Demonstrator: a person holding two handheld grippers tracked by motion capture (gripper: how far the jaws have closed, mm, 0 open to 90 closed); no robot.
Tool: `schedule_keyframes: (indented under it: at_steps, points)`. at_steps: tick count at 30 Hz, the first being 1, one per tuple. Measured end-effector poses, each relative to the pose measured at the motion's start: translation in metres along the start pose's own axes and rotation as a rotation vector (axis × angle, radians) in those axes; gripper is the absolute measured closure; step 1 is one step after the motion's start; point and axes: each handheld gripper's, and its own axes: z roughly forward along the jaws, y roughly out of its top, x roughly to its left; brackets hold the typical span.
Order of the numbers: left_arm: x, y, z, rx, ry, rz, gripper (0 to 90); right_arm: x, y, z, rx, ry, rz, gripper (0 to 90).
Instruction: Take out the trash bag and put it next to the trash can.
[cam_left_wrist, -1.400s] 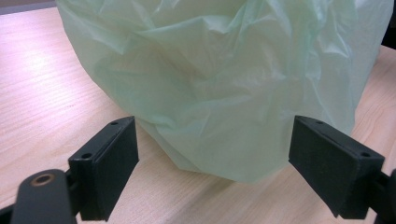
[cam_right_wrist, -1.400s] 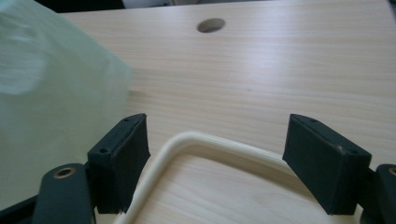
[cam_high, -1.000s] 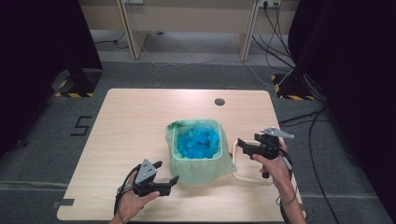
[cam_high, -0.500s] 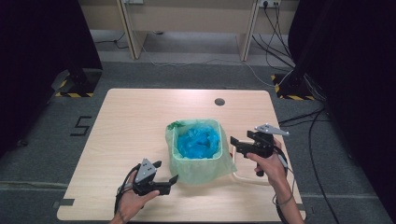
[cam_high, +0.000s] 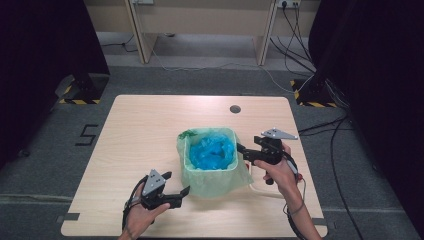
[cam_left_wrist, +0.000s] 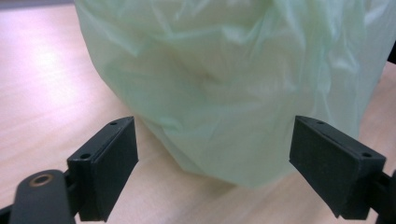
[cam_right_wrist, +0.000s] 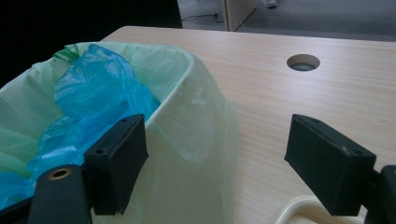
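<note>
The pale green bag (cam_high: 212, 172) already lines the bin, blue plastic (cam_high: 212, 151) inside. Both grippers, left (cam_high: 176, 192) and right (cam_high: 246, 151), hover with jaws spread, gripping nothing; lifting it out seems left.

One camera above me, one riding on each of my grippers.

The high view looks forward and down on the whole table (cam_high: 150, 130). My left gripper view sits close to the green bag (cam_left_wrist: 233, 84) low down; my right gripper view looks across its rim. All three share that bag.

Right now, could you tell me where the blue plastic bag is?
In the high view the blue plastic bag lies crumpled inside the green-lined bin near the table's middle, between the left tool and the right tool.
</note>
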Motion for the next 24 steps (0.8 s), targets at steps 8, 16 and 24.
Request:
schedule_keyframes:
  at_steps: [8, 16, 24]
  points:
    - [-0.017, 0.012, 0.001, -0.022, -0.028, 0.032, 14.5, -0.002, 0.003, 0.006, 0.007, -0.021, 0.007, 20.4]
    - [-0.022, 0.024, 0.011, -0.038, 0.022, 0.062, 14.5, -0.002, 0.007, 0.007, 0.000, -0.022, 0.009, 20.4]
    - [-0.026, 0.027, 0.017, -0.028, 0.070, 0.103, 27.7, -0.004, 0.005, 0.007, 0.005, -0.027, 0.018, 20.5]
